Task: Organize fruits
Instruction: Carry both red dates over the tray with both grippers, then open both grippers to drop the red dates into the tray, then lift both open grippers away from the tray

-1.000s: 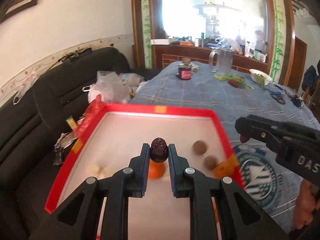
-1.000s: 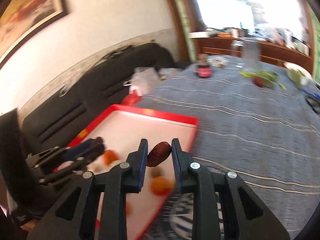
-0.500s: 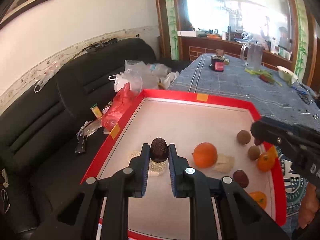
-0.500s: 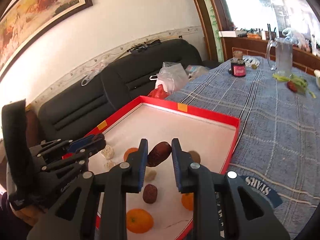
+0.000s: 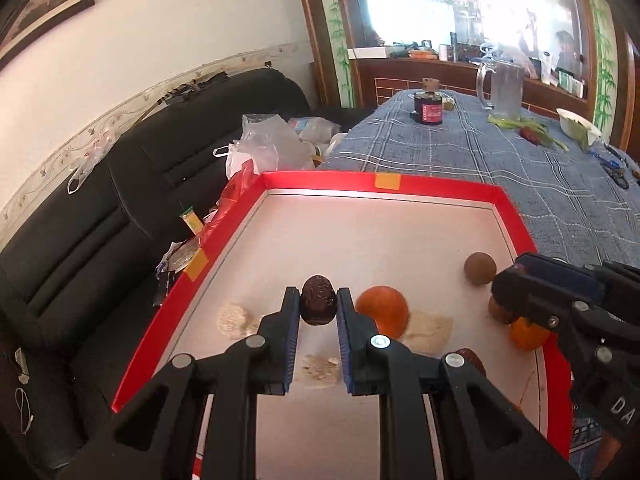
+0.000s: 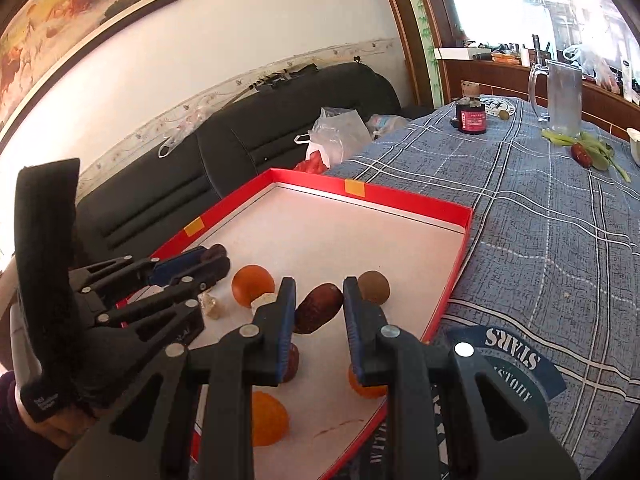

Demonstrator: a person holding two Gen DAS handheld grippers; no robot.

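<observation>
1. Now the left gripper [image 5: 318, 306] had swung back over the red tray [image 5: 332, 180], clamped on a dark wrinkled date [image 5: 318, 300] near its left wall.
2. The right gripper [image 6: 319, 308] pinched a second date [image 6: 318, 308] above the tray's right side.
3. An orange [image 5: 382, 312] and a brown fruit [image 5: 480, 268] lay inside; placement looked imminent.

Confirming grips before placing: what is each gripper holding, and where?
Left gripper pinches a date across its sides. Right gripper clamps another date across its middle.
</observation>
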